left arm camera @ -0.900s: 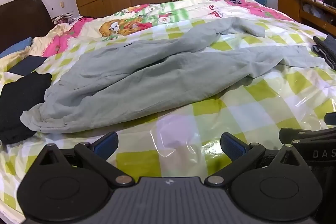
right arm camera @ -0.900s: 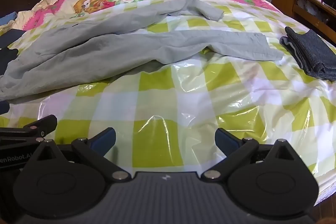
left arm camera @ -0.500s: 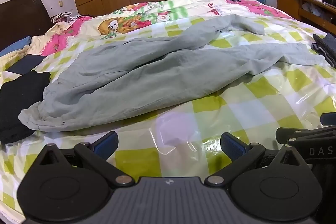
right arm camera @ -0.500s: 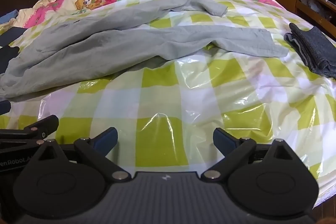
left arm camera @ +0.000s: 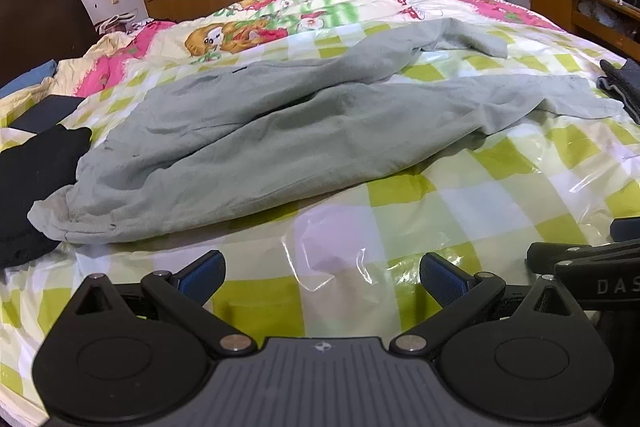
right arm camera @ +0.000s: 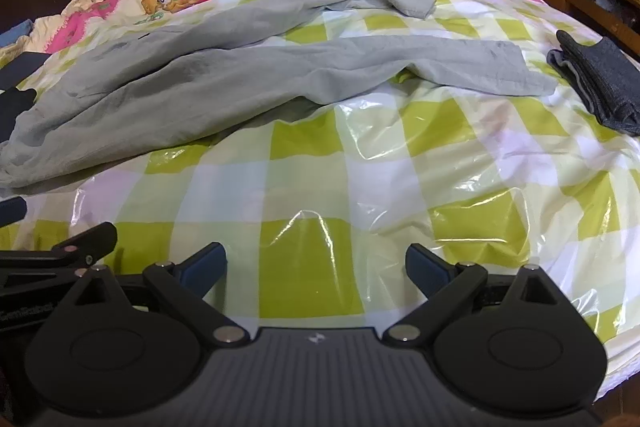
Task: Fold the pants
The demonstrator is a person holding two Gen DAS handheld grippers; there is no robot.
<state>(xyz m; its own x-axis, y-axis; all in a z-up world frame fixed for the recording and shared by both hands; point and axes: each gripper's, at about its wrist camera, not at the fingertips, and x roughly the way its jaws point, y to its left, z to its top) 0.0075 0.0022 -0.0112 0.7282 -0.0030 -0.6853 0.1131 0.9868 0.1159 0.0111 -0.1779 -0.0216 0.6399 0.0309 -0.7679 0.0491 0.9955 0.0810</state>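
Pants of pale grey-green cotton (left arm camera: 280, 131) sprawl unfolded across the glossy green-checked bed cover (right arm camera: 304, 187), legs splayed apart. Left gripper (left arm camera: 322, 273) and right gripper (right arm camera: 316, 265) hover short of them, jaws wide, empty. Best grab the waistband, apparently at the left, and square it first.

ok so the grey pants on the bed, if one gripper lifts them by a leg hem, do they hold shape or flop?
Likely flop: the grey pants lie limp, with soft wrinkles and a far leg curled over at its end. Probably light, thin fabric. The glossy plastic sheet under them looks slick, so a pinched hem may drag the rest along rather than anchor.
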